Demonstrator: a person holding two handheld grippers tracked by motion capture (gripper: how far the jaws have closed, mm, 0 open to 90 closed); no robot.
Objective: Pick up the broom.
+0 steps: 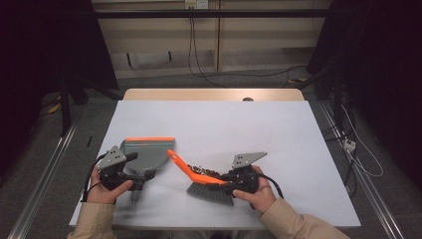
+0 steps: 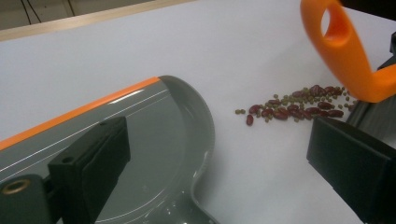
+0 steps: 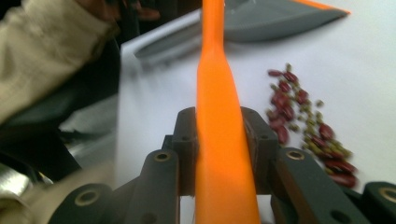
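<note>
With the right gripper (image 3: pixel 219 140) clamped on the brush (image 1: pixel 209 185) and the left gripper (image 2: pixel 210 163) spread over the dustpan (image 1: pixel 144 157), steady the pan, then sweep the beans (image 2: pixel 299 105) gently in.

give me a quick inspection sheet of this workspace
surface: white table, wooden far edge.
job's things: grey dustpan, orange lip; orange brush; beans in a loose heap beside the brush.
clutter: nothing seen.
grippers: left gripper at the dustpan, jaws apart; right gripper shut on the brush handle.
cables: one trails from each gripper; more on the floor.
surroundings: dark curtains, metal frame rails.
</note>
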